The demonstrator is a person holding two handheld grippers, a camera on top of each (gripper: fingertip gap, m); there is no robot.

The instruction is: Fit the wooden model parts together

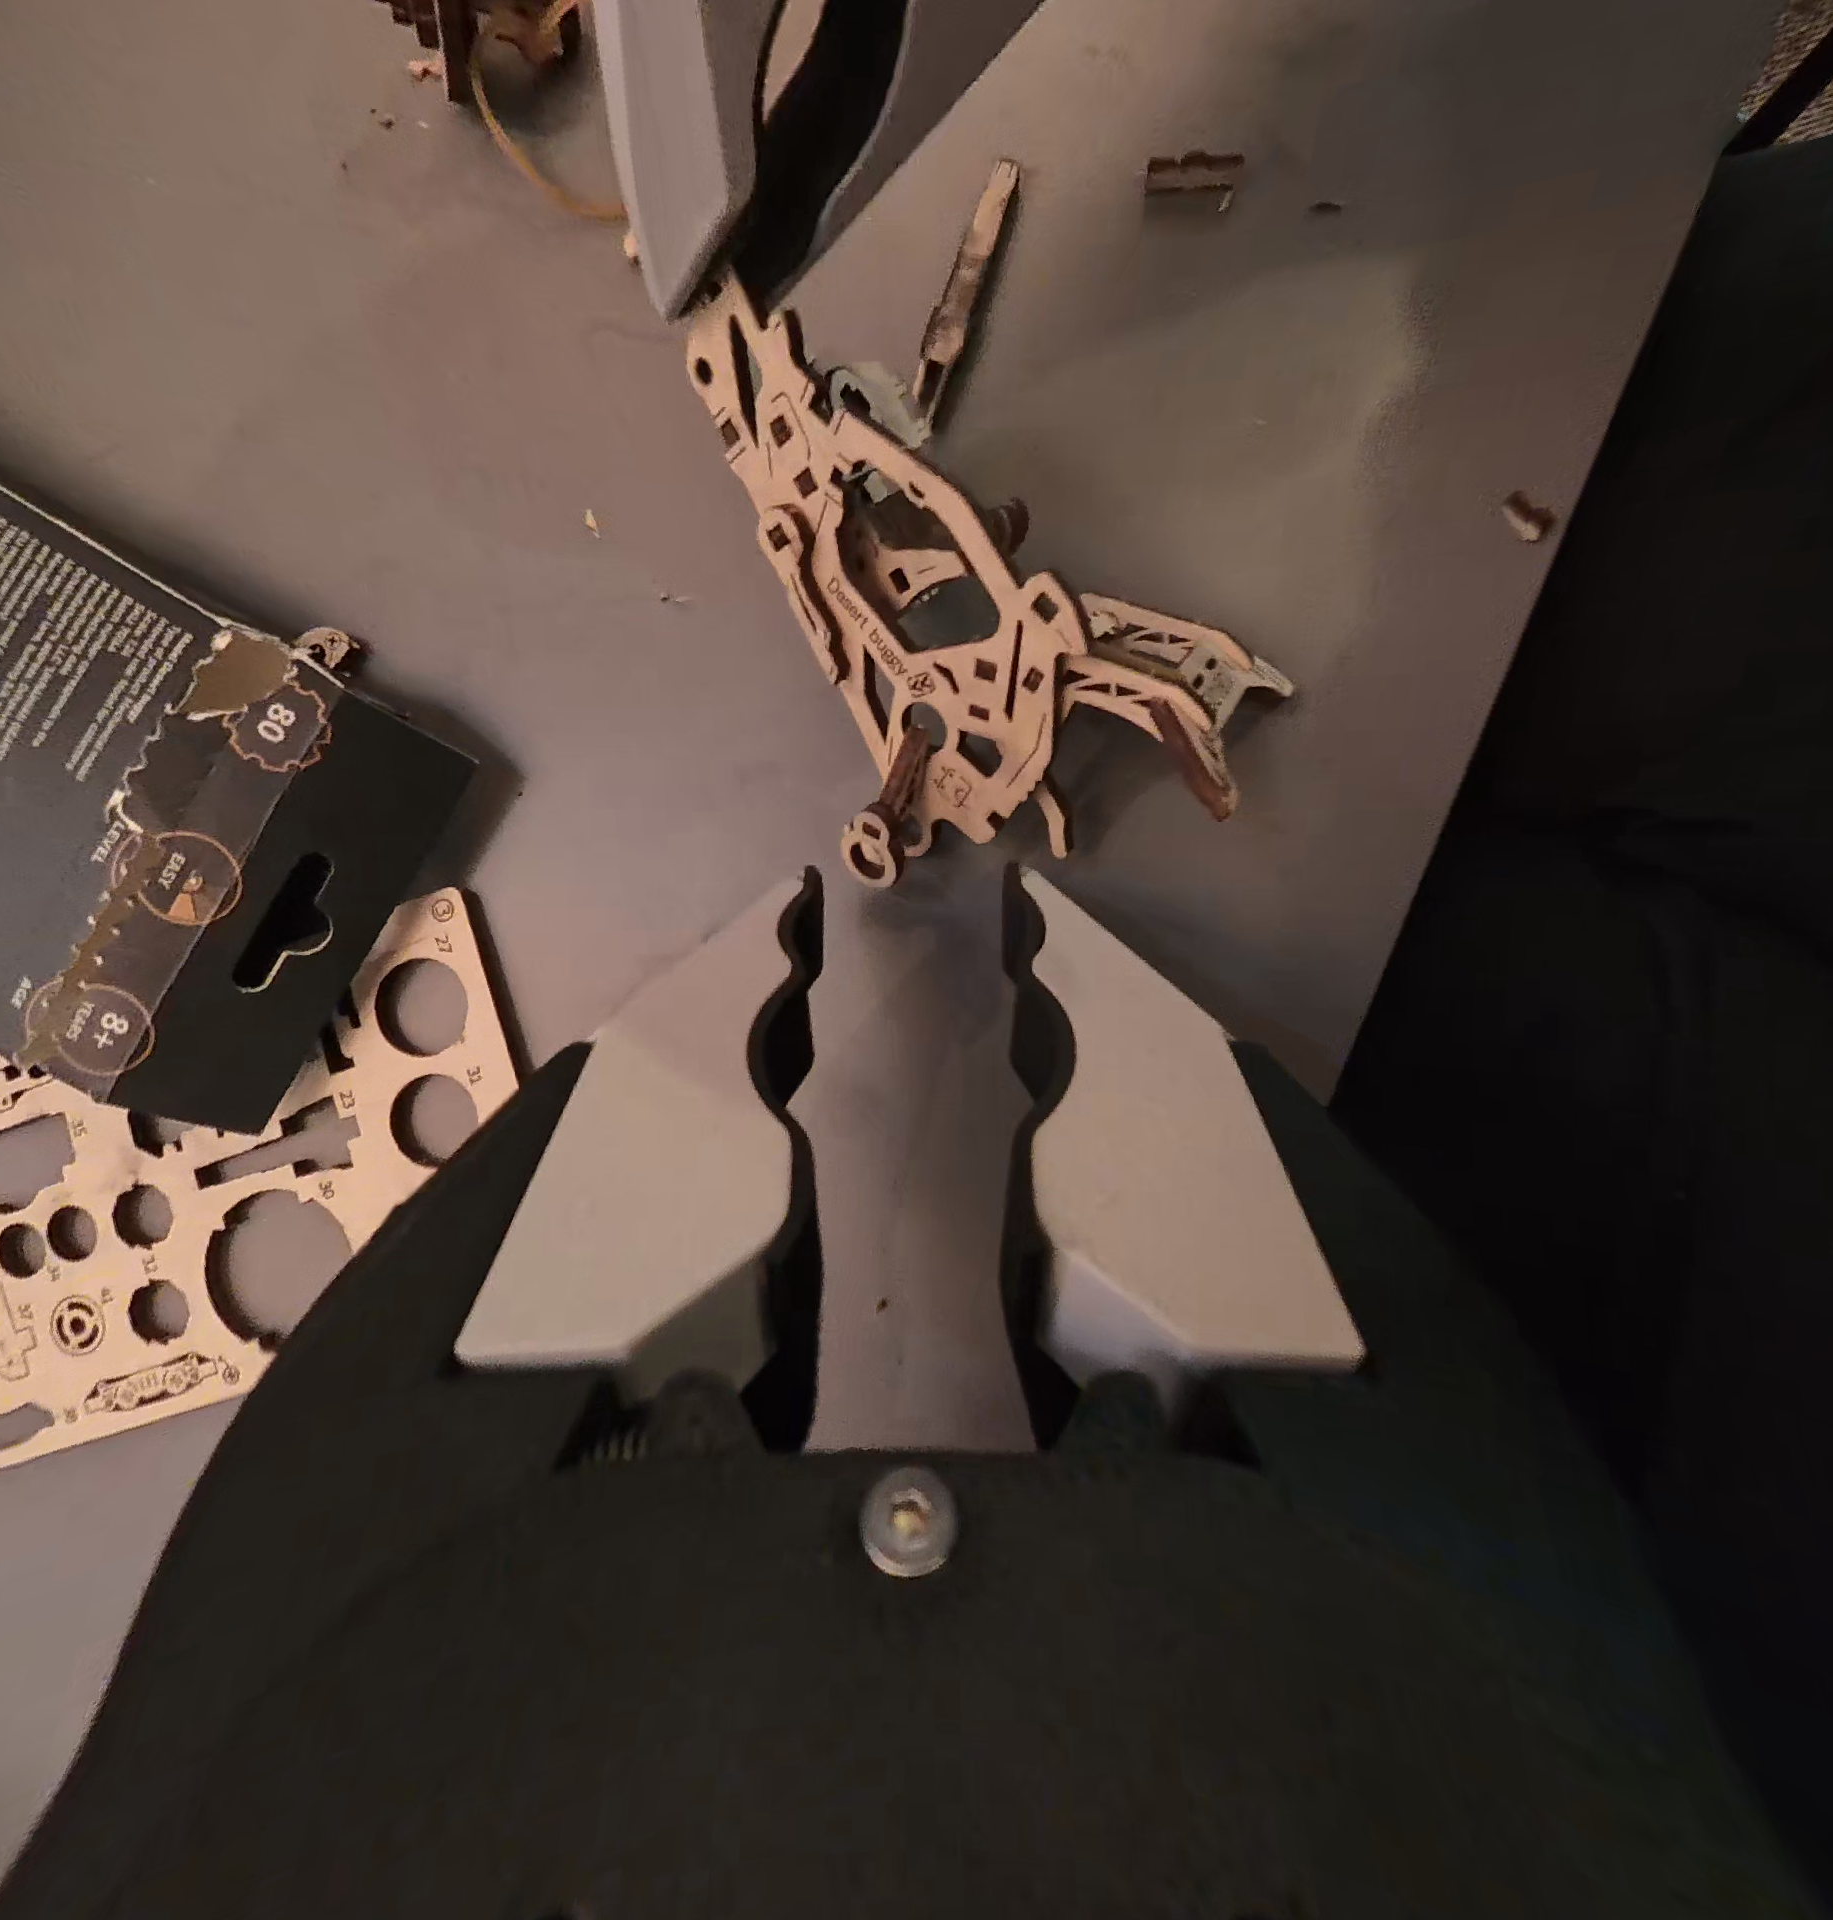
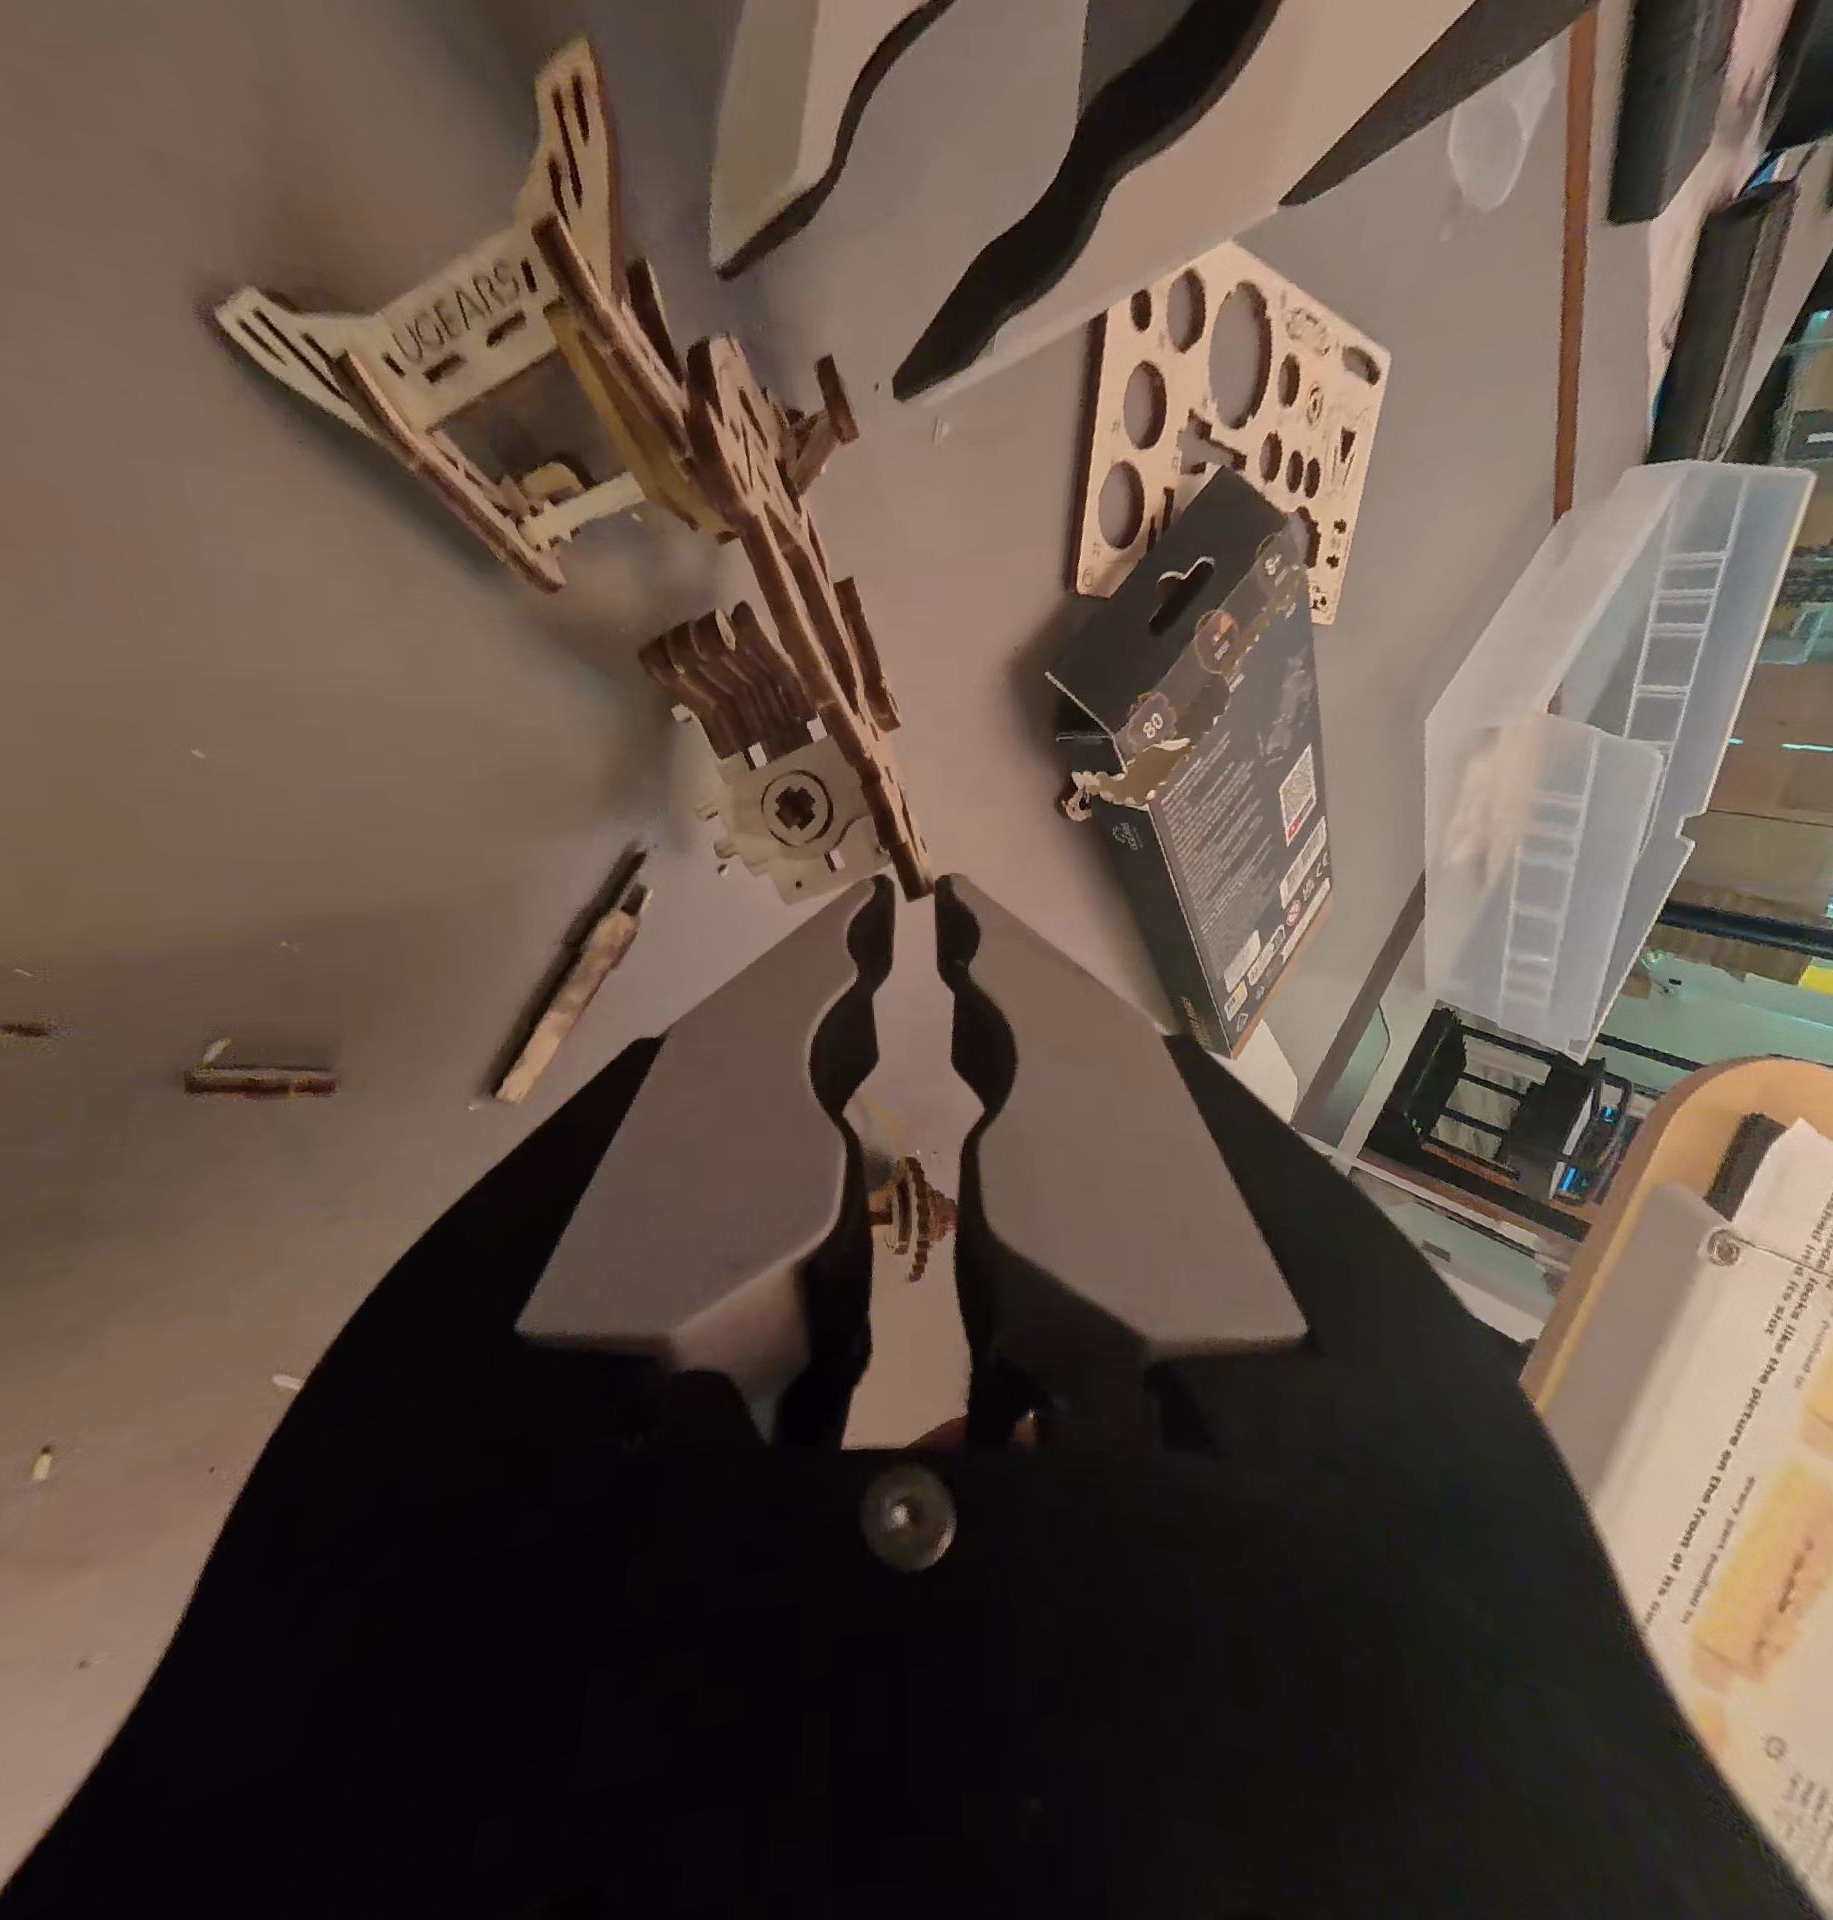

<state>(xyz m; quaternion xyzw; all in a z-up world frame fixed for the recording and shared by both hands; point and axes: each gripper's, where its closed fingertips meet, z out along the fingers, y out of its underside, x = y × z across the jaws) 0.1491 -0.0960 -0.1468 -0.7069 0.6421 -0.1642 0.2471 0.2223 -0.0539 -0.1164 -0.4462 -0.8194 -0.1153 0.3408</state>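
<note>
1. Gaping with nothing between its jaws, the left gripper (image 1: 912,883) hangs just short of the wooden model's lower end, where a small ringed wooden pin (image 1: 876,836) juts toward it; the two look close but apart.
2. Pinching the thin edge of the wooden model (image 2: 787,540) at its very fingertips, the right gripper (image 2: 917,888) holds the piece by one flat side plate alone. Seen from the left wrist, the same gripper comes in from the top and the model (image 1: 891,582) hangs slanted below it, seemingly above the grey tabletop (image 1: 320,416).
3. Deeper between the right gripper's jaws, near their base, a small toothed wooden part (image 2: 907,1221) shows; whether it is clamped or lies on the tabletop behind, I cannot tell.
4. Farther out lie loose bits: a flat wooden strip (image 2: 569,987) and a short dark stick (image 2: 257,1081) beside the model, and off to the side a punched-out wooden parts sheet (image 1: 164,1226) half under a dark cardboard box (image 1: 112,779).
5. Beyond the tabletop's edge stands a clear plastic organiser (image 2: 1577,748).
6. Risks, as I judge them:
   - So slight a fingertip hold on a thin plate could let the model swivel or drop once the left gripper pushes on it.
   - Closing on the ringed pin off-centre could snap it or lever it out of its socket.
   - Pressing sideways against the plate could bend or split the thin wood, or pop joints already made.
   - A dropped model could scatter the loose bits below.
</note>
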